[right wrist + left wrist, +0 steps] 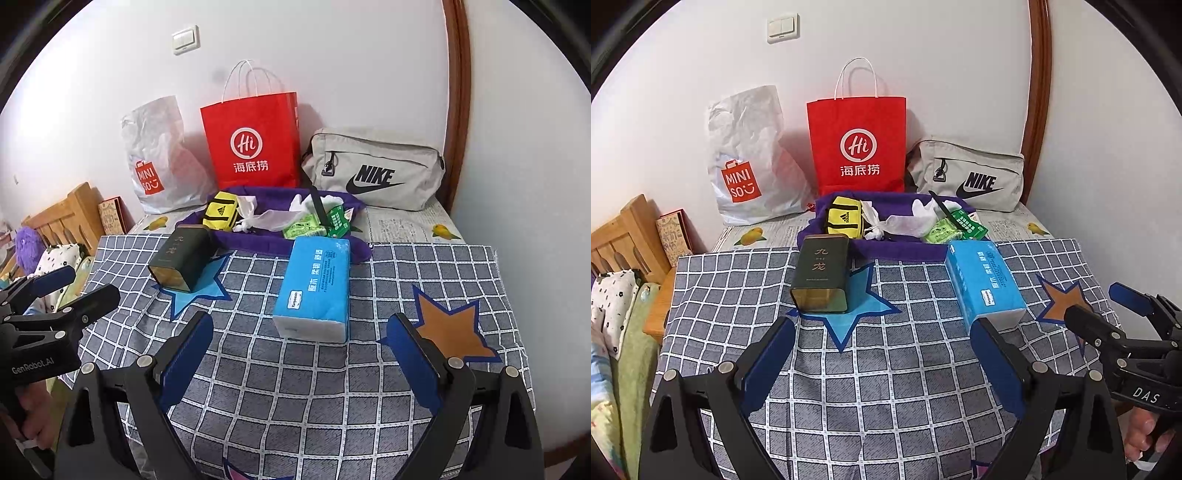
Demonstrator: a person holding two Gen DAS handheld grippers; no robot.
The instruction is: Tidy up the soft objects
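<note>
A blue tissue pack (984, 286) (317, 290) lies on the checked cloth (905, 369) (295, 387). A dark green tin (822, 275) (183, 258) lies on a blue star patch. Behind them a purple cloth tray (897, 249) (258, 242) holds a yellow Adidas pouch (844, 219) (221, 214), white wipes (905, 223) (269, 218) and green packets (955, 227) (316, 225). My left gripper (882, 334) is open and empty, short of the tin and pack. My right gripper (301, 332) is open and empty, just before the tissue pack.
A white Miniso bag (750, 162) (159, 158), a red paper bag (858, 144) (253, 140) and a grey Nike bag (967, 177) (373, 168) stand against the back wall. A wooden bed frame (624, 240) (70, 218) with bedding is at left.
</note>
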